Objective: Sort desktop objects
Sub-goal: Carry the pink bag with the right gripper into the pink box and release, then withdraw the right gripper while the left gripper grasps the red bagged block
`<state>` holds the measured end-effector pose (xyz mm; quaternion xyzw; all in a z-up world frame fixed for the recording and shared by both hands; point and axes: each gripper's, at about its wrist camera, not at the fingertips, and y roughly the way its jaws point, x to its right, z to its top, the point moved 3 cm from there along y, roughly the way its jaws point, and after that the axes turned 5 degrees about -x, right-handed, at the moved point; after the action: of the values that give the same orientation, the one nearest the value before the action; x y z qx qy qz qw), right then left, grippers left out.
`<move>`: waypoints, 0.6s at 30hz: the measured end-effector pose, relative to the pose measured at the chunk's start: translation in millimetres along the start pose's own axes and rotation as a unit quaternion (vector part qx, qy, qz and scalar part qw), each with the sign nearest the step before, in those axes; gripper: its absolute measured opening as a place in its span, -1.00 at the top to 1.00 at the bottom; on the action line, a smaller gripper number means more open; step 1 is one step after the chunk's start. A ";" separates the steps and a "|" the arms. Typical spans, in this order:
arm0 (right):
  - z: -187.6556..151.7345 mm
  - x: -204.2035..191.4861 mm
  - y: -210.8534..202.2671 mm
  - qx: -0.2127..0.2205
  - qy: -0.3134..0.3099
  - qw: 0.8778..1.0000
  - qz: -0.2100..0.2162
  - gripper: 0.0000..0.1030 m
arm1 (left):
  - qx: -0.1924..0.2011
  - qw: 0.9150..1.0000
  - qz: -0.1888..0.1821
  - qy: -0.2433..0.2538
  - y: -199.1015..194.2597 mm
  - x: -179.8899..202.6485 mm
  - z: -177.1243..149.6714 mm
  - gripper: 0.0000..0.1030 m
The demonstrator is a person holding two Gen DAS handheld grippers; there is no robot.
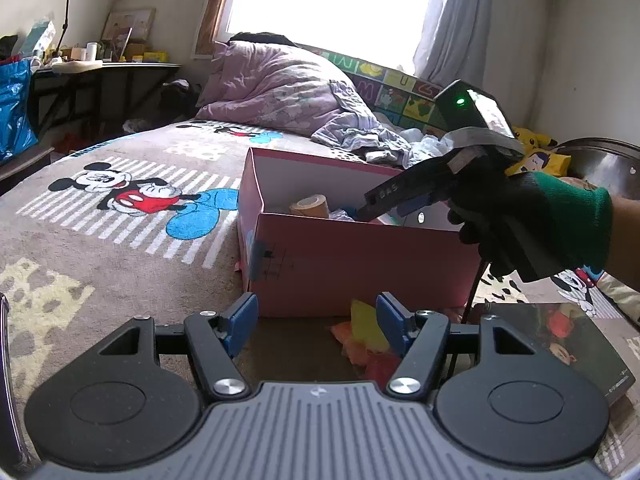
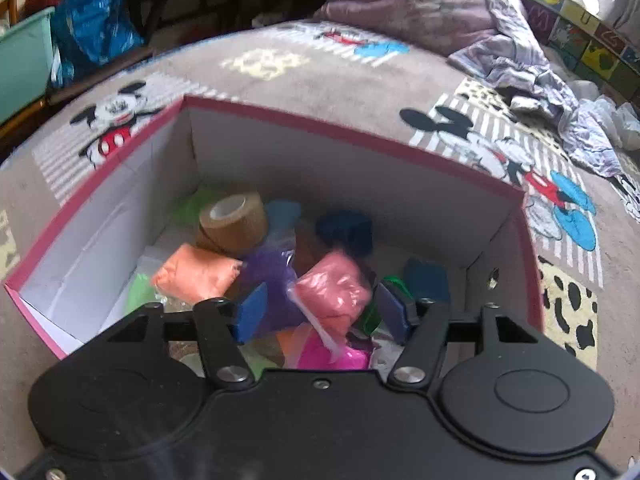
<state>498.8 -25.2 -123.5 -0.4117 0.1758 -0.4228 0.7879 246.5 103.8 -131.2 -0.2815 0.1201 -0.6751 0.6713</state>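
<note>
While both hand-held grippers, left (image 1: 316, 322) and right (image 2: 320, 314), gape empty, the pink box (image 2: 360, 136) holds bagged coloured clay (image 2: 334, 288) and a tan tape roll (image 2: 234, 218).

A pink box (image 2: 352, 128) with a white interior is seen on a grey blanket (image 1: 120, 248) printed with Mickey figures (red shorts, blue shoes). Inside the box, orange (image 2: 192, 274), pink (image 2: 336, 286) and purple (image 2: 268, 268) packets and a tan tape roll (image 2: 234, 220) are shown. Blue pads (image 1: 240, 322) are fitted to black fingers.
</note>
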 end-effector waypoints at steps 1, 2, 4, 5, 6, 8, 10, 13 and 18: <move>-0.3 1.4 -3.5 0.007 0.005 1.000 0.001 -0.26 | -0.001 1.000 0.000 0.000 0.6 0.1 -0.1 -0.25; -0.7 2.8 -7.0 0.014 0.010 1.000 0.002 -0.30 | -0.001 1.000 0.000 0.000 1.2 0.2 -0.3 -0.25; -1.5 5.7 -14.1 0.027 0.020 0.999 0.005 -0.31 | -0.002 1.000 0.000 0.001 2.0 0.5 -0.8 -0.25; -2.2 6.5 -17.5 0.032 0.023 0.999 0.004 -0.31 | -0.003 1.000 0.001 0.002 2.1 0.9 -1.0 -0.25; -3.1 7.0 -20.8 0.037 0.025 0.999 0.003 -0.31 | -0.002 1.000 0.001 0.002 2.1 1.0 -1.2 -0.25; -5.1 7.4 -27.1 0.046 0.028 0.999 0.004 -0.31 | -0.003 1.000 0.002 0.003 2.5 1.1 -1.6 -0.25; -7.5 7.7 -34.4 0.057 0.033 0.998 0.005 -0.31 | -0.004 1.000 0.003 0.004 3.2 0.8 -2.0 -0.25; -11.7 8.2 -47.7 0.078 0.044 0.996 0.009 -0.32 | -0.004 1.000 0.005 0.005 3.4 1.1 -2.2 -0.25; -22.8 6.6 -77.4 0.119 0.058 0.991 0.020 -0.31 | -0.002 1.000 0.008 0.008 3.5 1.7 -2.8 -0.25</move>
<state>448.0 -65.4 -74.9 -0.2860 0.1778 -0.4483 0.8281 248.0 101.3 -135.1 -0.2767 0.1291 -0.6717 0.6749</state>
